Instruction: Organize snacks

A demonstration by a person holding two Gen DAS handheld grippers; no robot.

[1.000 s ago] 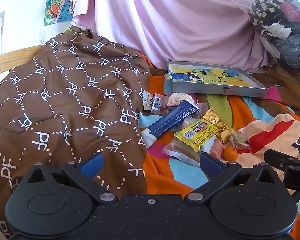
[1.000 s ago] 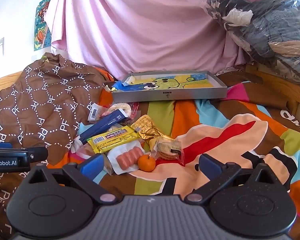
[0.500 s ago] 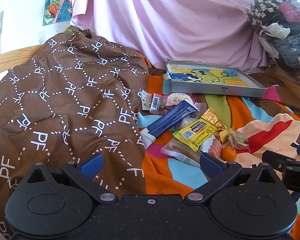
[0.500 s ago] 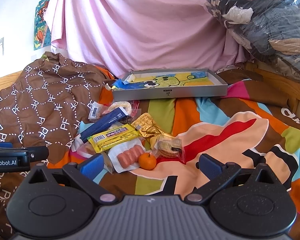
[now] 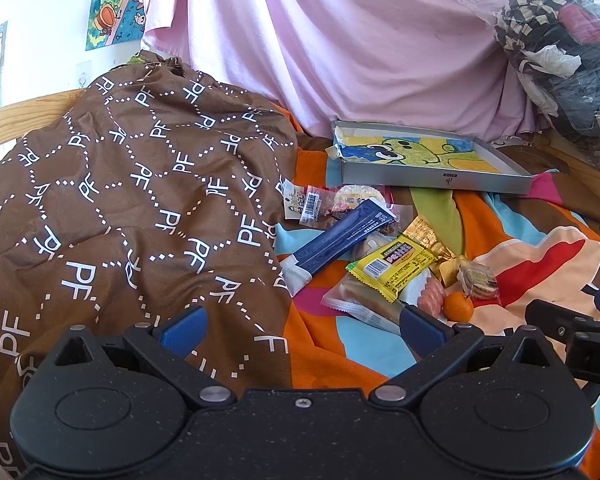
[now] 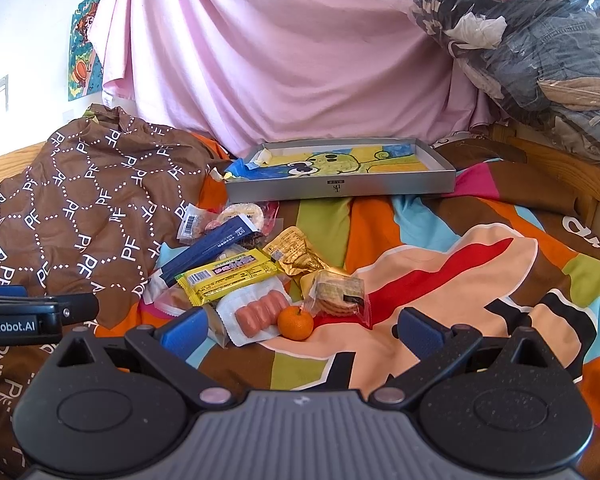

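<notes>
A heap of snacks lies on the striped bedspread: a yellow bar (image 6: 230,276), a dark blue stick pack (image 6: 212,246), a pack of pink sausages (image 6: 258,314), a small orange (image 6: 295,323), a cracker packet (image 6: 338,296) and a gold pouch (image 6: 296,254). Behind them sits a shallow grey tray (image 6: 340,188) with a cartoon drawing inside. My right gripper (image 6: 300,330) hangs open just in front of the orange, holding nothing. In the left wrist view the yellow bar (image 5: 394,266) and blue pack (image 5: 340,240) lie ahead of my open left gripper (image 5: 300,330).
A brown patterned quilt (image 5: 120,208) is bunched at the left. A pink sheet (image 6: 280,60) hangs behind the tray. A plastic bag of clothes (image 6: 540,40) rests on the wooden bed rail (image 6: 552,164) at the right.
Both views have shifted only slightly; the snacks sit a little lower and nearer in the right wrist view. Nothing was taken hold of.
</notes>
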